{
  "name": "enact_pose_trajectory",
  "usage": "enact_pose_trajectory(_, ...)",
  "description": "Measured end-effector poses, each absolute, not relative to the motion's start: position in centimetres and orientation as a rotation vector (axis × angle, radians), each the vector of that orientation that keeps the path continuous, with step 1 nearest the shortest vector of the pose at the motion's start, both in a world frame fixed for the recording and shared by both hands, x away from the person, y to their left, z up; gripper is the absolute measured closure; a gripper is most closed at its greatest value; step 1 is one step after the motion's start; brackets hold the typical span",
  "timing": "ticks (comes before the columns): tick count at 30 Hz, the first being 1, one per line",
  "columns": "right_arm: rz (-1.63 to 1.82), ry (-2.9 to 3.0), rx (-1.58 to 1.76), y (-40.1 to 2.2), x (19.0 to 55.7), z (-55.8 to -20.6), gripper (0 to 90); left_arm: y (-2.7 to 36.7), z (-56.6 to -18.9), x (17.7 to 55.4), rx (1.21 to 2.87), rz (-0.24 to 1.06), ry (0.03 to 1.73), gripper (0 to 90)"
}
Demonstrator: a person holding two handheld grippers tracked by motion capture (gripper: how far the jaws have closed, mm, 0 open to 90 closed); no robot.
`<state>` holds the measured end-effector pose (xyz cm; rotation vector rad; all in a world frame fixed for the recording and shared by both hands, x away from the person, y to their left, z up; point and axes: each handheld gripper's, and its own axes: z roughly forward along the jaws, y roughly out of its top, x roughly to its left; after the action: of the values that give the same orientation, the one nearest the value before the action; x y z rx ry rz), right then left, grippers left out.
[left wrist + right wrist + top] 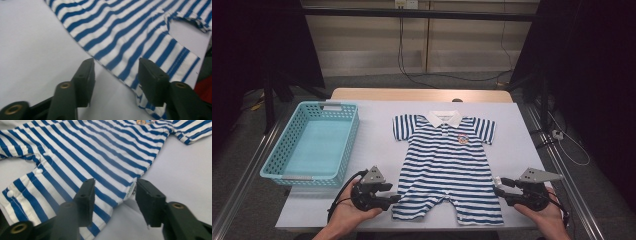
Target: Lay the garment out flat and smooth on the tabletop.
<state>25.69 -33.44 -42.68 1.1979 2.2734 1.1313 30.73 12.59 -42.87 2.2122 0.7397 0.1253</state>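
Note:
A blue-and-white striped baby romper (444,160) with a white collar lies flat on the white table cover (372,135), collar away from me. My left gripper (393,193) rests at the hem of its left leg. In the left gripper view the jaws stand apart, open (116,75), with the romper's side edge (120,32) running between them and no pad pressing on it. My right gripper (500,186) sits at the right leg's outer edge. Its jaws stand apart too, open (115,195), over the striped cloth (87,150) and a small white side label (132,190).
A light blue plastic basket (348,145) stands on the table's left side with nothing in it. Bare white cover lies between basket and romper and to the romper's right. Metal rails run along both table sides, and cables hang at the back wall.

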Motion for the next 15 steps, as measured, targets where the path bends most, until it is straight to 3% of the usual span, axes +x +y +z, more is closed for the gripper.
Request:
enact_pose_trajectory(6,1.194,2.203,1.194,-32.8,25.8,-42.2,38.1,13.3,-42.7,31.5,2.130,0.208,0.806,26.5)
enact_pose_trajectory(15,1.258,2.101,1.187,-31.3,25.9,-41.7,18.0,14.3,-42.2,32.2,2.030,0.337,0.818,11.2)
